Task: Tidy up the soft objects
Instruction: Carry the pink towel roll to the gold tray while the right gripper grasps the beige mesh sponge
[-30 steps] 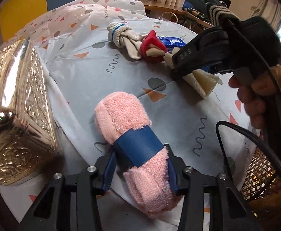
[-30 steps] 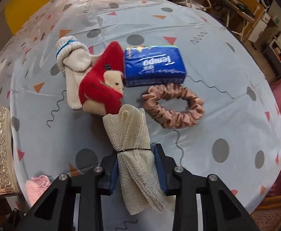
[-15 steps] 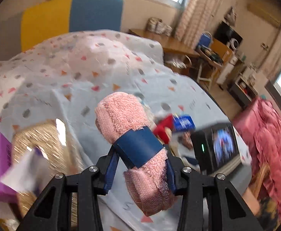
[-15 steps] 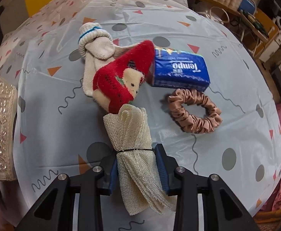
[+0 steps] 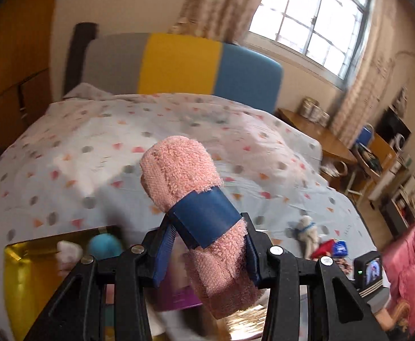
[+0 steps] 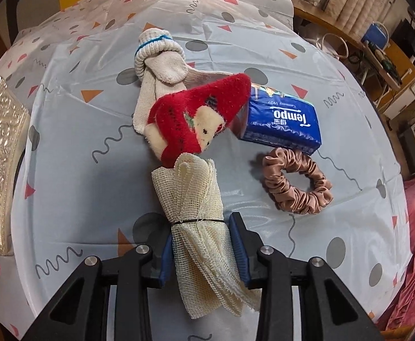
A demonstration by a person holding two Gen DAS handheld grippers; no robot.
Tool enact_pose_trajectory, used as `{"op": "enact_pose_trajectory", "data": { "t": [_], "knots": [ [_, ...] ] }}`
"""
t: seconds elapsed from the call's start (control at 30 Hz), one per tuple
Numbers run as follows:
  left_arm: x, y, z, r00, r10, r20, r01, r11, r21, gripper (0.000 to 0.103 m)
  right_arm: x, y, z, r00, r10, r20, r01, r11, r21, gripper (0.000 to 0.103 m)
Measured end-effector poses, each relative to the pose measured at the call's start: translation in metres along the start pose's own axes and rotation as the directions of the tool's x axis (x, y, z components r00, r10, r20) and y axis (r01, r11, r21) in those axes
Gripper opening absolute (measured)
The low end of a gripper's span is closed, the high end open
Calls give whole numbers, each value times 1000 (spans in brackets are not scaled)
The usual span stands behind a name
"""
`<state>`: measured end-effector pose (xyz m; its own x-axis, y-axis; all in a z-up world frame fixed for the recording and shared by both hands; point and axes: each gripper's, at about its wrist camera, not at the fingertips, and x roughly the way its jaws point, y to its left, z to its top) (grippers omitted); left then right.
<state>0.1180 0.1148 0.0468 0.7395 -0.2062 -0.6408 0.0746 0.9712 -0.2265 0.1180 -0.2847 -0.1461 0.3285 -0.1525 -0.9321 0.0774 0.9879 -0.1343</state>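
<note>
Left wrist view: left gripper clenches the pink towel roll above the gold box, which already holds items. Right gripper grasps the mesh cloth; socks, tissues and scrunchie remain on the table beyond.

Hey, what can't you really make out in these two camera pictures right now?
- Left wrist view: inside of the gold box, blurred by motion; a teal ball shows, the white thing beside it is unclear.
- Left wrist view: purple box, mostly behind the pink towel roll.
- Right wrist view: white sock, partly under the red sock.
</note>
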Motion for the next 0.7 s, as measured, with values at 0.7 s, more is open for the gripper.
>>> {"op": "enact_pose_trajectory", "data": {
  "t": [0.7],
  "knots": [
    [-22, 201, -144, 947, 224, -232, -295, 892, -344, 45, -9, 35, -10, 989, -131, 64, 139, 980, -143, 31]
  ]
}}
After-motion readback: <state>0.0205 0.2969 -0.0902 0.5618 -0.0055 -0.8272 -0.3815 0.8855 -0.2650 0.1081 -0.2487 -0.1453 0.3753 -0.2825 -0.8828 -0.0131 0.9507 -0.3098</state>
